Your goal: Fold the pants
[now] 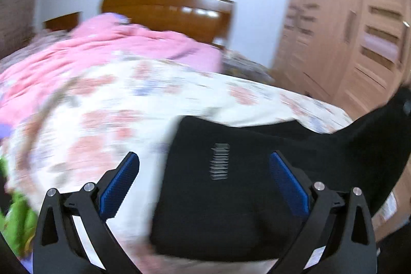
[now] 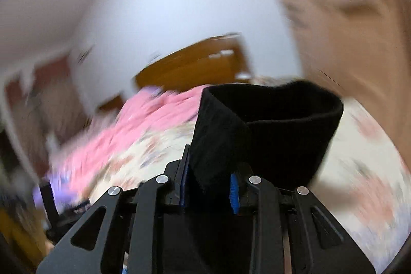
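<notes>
Right gripper [image 2: 209, 186] clamps a fold of the black fabric pants [image 2: 269, 125], lifted over the floral bedsheet [image 2: 364, 171]. Left gripper [image 1: 204, 176] gapes wide, pads clear of the cloth.

Both fisheye views are evenly, softly lit. Heavy motion blur is seen across the bedding [image 1: 108, 99], worst in the right wrist view. Edges are bent and vignetted.

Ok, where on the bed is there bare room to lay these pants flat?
Free: the floral sheet between the pink quilt and the black pants. Crowded: the quilt toward the headboard, and green fabric at the near left edge.
</notes>
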